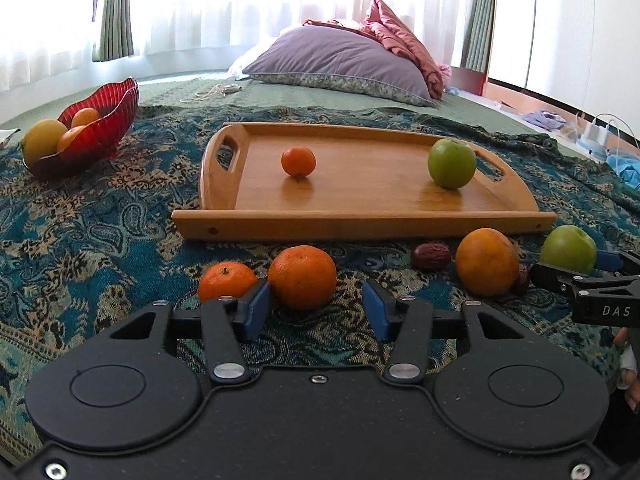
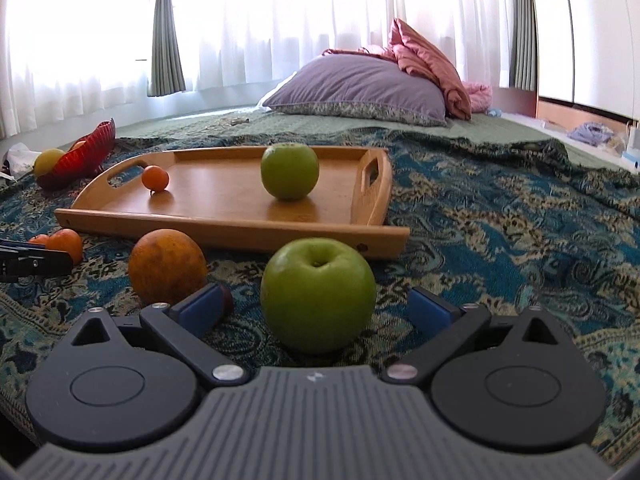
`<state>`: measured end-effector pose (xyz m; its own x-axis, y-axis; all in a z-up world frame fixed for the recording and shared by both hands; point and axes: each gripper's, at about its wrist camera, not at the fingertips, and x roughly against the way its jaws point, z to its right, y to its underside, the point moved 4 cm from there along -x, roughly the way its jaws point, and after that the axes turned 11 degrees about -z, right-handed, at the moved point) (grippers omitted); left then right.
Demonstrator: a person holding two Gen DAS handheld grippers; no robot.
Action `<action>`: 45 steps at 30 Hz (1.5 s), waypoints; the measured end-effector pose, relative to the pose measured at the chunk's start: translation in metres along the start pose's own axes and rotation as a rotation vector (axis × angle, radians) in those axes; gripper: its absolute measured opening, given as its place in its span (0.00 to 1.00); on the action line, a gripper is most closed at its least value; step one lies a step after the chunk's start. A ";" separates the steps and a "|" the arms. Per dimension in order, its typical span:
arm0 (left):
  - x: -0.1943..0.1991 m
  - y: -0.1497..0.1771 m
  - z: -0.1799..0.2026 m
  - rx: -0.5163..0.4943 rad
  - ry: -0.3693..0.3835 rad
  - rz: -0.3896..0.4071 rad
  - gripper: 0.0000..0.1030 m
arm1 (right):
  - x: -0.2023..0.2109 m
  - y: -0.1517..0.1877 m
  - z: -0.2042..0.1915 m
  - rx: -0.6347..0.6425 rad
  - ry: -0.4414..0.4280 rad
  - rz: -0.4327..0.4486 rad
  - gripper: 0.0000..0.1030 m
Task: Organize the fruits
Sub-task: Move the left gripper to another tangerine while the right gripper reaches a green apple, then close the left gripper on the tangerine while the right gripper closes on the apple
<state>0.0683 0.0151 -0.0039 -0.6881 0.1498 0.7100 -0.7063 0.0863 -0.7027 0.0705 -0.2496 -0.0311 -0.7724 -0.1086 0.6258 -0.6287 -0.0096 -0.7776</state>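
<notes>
Inside wooden tray (image 1: 360,216): mandarin (image 1: 298,162), green apple (image 1: 452,163); both grippers wide, empty.

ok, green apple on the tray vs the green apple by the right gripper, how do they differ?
1. Place: the tray apple sits on the wooden tray, near its right handle; the near apple lies on the patterned blanket in front of the tray.
2. Grip: the near apple sits between the open fingers of the right gripper; the tray apple has no gripper near it.
Shared: both green, whole and untouched.
</notes>
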 end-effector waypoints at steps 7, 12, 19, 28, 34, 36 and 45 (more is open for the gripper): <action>-0.005 0.000 0.002 -0.014 -0.025 0.014 0.45 | -0.004 0.003 0.003 -0.017 -0.011 -0.002 0.99; -0.012 -0.002 -0.001 0.005 -0.044 0.012 0.39 | -0.005 0.004 0.001 0.000 -0.006 -0.006 0.96; -0.015 -0.003 -0.002 -0.001 -0.066 0.019 0.37 | -0.005 0.005 -0.001 0.016 -0.001 -0.006 0.93; -0.017 -0.006 -0.004 0.026 -0.044 0.031 0.37 | -0.003 0.006 -0.002 0.024 0.005 -0.004 0.90; -0.016 -0.007 -0.003 0.034 -0.045 0.040 0.36 | 0.004 0.011 -0.007 0.042 -0.009 0.009 0.77; -0.015 -0.007 -0.003 0.039 -0.044 0.045 0.36 | 0.007 0.012 -0.009 0.041 -0.008 0.015 0.72; -0.006 -0.011 0.000 0.016 -0.061 0.081 0.35 | 0.012 0.006 -0.001 -0.030 -0.011 0.021 0.56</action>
<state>0.0800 0.0129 -0.0008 -0.7514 0.0957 0.6528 -0.6502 0.0607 -0.7573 0.0576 -0.2504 -0.0279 -0.7847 -0.1192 0.6083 -0.6147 0.0223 -0.7885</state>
